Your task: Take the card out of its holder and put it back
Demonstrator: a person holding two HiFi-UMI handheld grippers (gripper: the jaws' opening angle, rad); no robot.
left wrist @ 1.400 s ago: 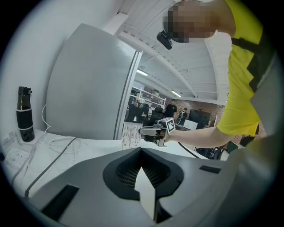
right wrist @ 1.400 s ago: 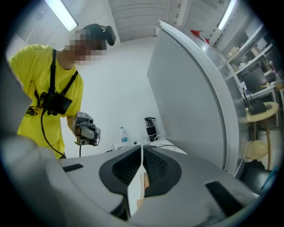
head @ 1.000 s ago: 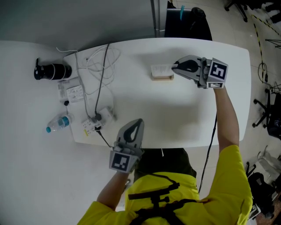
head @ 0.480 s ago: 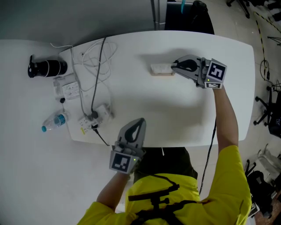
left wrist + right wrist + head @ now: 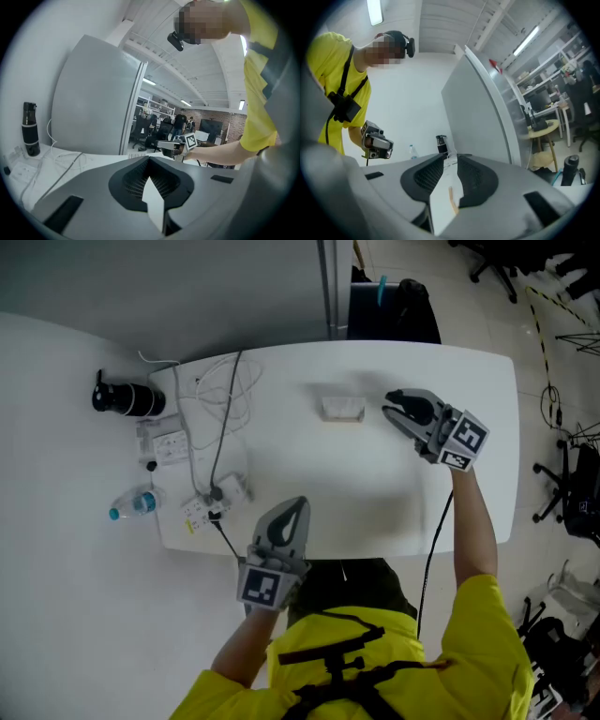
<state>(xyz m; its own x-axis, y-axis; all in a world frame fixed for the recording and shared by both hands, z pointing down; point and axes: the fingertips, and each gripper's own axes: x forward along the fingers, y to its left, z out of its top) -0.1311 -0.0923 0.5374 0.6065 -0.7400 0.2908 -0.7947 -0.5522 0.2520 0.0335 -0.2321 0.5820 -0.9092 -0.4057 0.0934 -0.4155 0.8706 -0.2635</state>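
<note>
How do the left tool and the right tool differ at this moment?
The left tool is shut and empty; the right tool has just been opening, jaws apart, nothing between them. The left tool hangs at the near edge of the table, far from the card holder; the right tool is close beside the holder, not touching it. Both are grey.

The right tongs [image 5: 451, 161] have just been opening; their jaws stand apart, pinching nothing, with white surface [image 5: 440, 206] in the gap. Beyond are a black bottle [image 5: 441, 142] and the left tongs [image 5: 376, 140].
</note>
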